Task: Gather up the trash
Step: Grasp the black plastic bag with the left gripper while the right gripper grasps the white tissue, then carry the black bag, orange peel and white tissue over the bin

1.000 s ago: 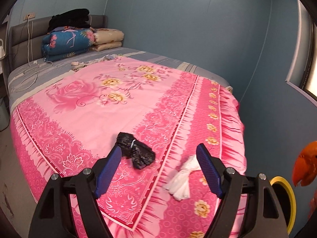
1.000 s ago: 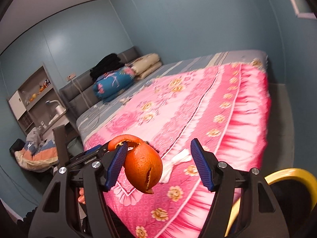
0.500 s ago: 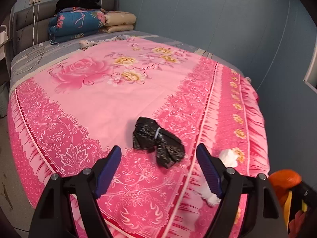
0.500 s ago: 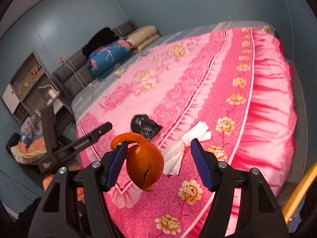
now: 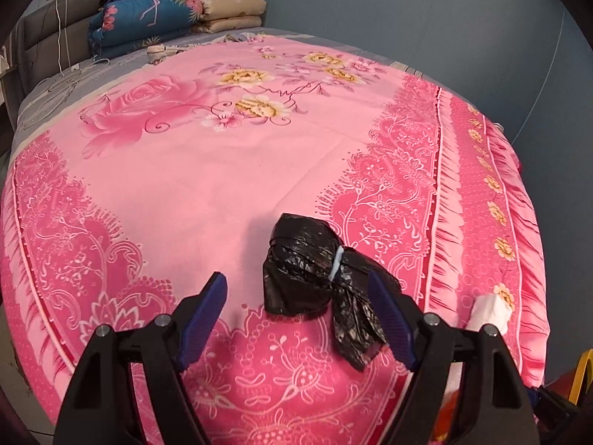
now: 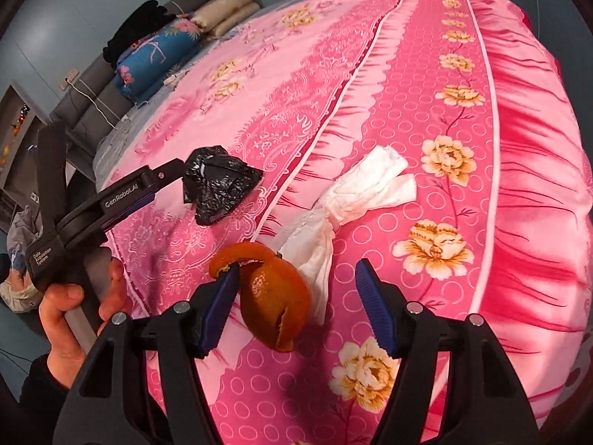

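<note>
Low in the left wrist view, the left gripper (image 5: 296, 319) is held with its blue fingers apart over a crumpled black plastic bag (image 5: 315, 278) lying on the pink floral bedspread (image 5: 207, 170), nothing clamped. At lower centre of the right wrist view, the right gripper (image 6: 296, 307) is spread wide; a curled orange peel (image 6: 274, 307) clings to its left finger only. A twisted white tissue (image 6: 355, 196) is seen just beyond it.

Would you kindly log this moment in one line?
left gripper: open by black bag | right gripper: open, orange peel on finger | tissue: on bed
</note>
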